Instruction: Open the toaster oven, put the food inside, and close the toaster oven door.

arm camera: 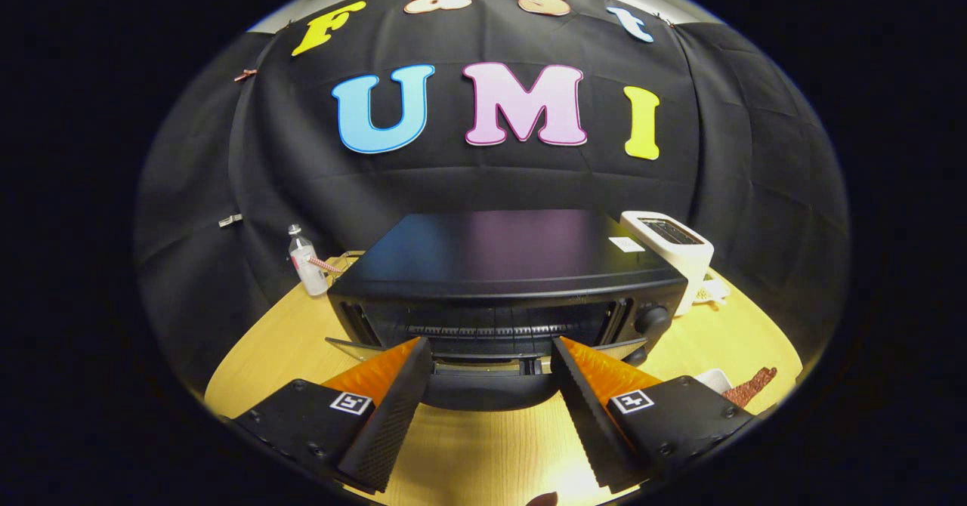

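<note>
The claw [491, 355] is held with its 2 fingers spread wide apart, gripping nothing. Just ahead of the fingertips, the black oven [502, 283] is seen on the table [483, 453], its door [483, 385] dropped open toward the fingers. Food [749, 387] on a white dish [714, 379] lies beside the right finger. A white toaster [672, 249] stands behind the oven's right side, a bottle [306, 263] to its left.

— Where's the oven?
— The glossy black box-shaped toaster oven [498, 279] sits on the pale wooden table, door dropped open.
— And the food?
— A brown ridged strip [749, 387] lies beside a white dish.
</note>
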